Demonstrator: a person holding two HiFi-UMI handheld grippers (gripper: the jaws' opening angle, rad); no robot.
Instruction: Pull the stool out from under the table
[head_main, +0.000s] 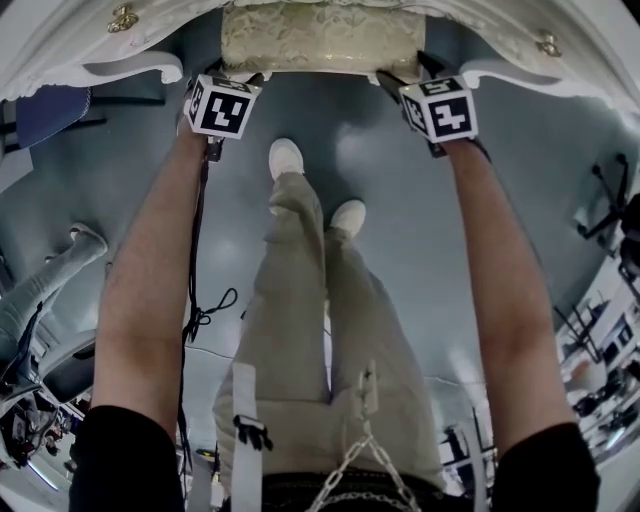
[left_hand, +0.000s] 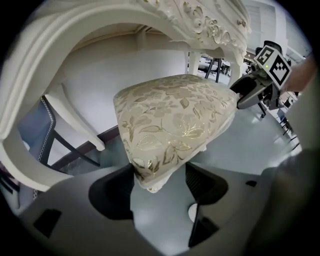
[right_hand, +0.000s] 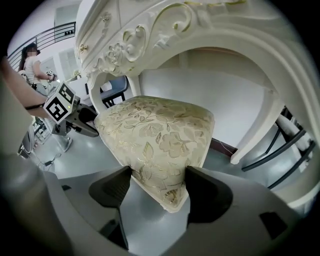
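The stool (head_main: 320, 38) has a cream seat cushion with a gold leaf pattern and sits in the knee opening of the ornate white table (head_main: 60, 50). My left gripper (head_main: 238, 82) is at the seat's near left corner and my right gripper (head_main: 402, 84) at its near right corner. In the left gripper view the stool (left_hand: 175, 117) fills the middle, and the left gripper (left_hand: 159, 176) is shut on its corner. In the right gripper view the stool (right_hand: 155, 132) has its other near corner clamped by the right gripper (right_hand: 157, 178). The stool's legs are hidden.
The person's legs and white shoes (head_main: 286, 157) stand on the grey floor right behind the stool. A curved table leg (left_hand: 80, 125) is left of the seat, another table leg (right_hand: 252, 137) right of it. A blue chair (head_main: 45, 112) stands at left. A person (right_hand: 31, 62) stands far off.
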